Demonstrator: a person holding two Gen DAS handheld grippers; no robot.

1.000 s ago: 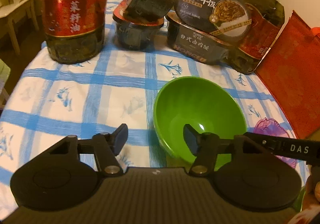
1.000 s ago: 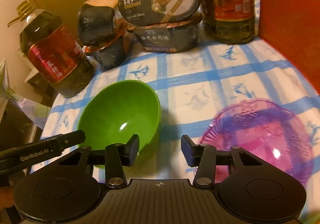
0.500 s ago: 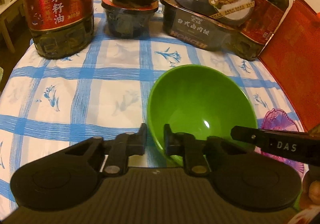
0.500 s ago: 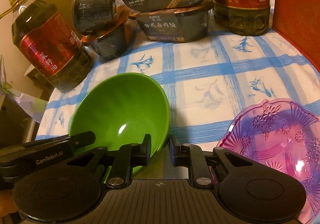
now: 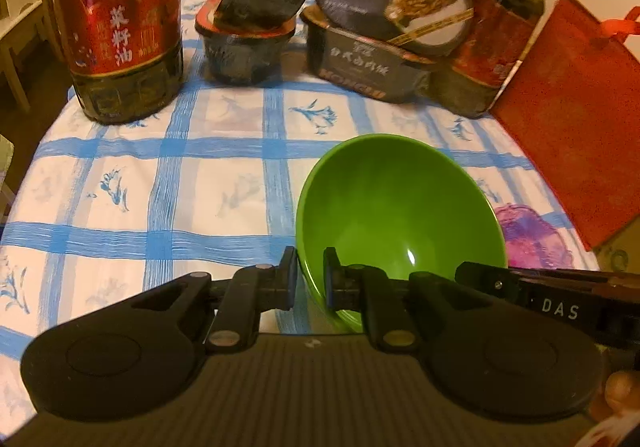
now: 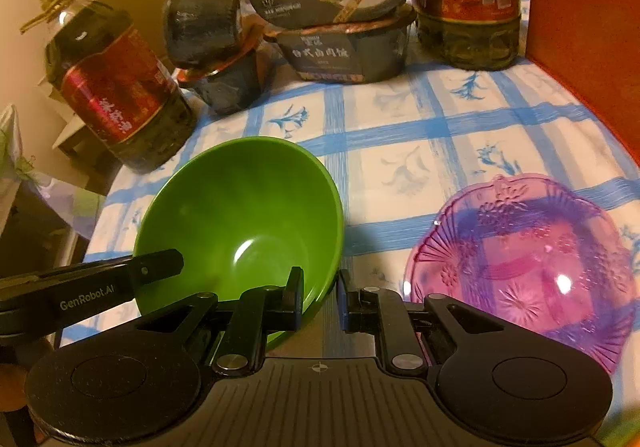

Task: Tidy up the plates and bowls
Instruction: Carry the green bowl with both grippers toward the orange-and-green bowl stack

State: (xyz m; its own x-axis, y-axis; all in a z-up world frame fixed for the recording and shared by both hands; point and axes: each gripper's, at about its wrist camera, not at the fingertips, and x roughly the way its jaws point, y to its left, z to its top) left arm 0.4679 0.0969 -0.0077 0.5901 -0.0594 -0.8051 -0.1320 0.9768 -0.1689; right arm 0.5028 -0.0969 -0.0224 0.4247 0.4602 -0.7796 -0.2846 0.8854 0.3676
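A green bowl sits on the blue-checked tablecloth and also shows in the right wrist view. My left gripper is shut on its near left rim, one finger inside and one outside. My right gripper is shut on its near right rim in the same way. The bowl looks tilted up toward both cameras. A purple glass dish lies on the cloth right of the bowl, and its edge shows in the left wrist view.
At the back stand two large oil bottles, stacked dark food tubs and boxed meals. A red bag stands at the right. The table edge falls off at the left.
Both grippers closed from wide open onto opposite sides of the green bowl's near rim. The bowl has tipped and risen slightly toward the cameras.
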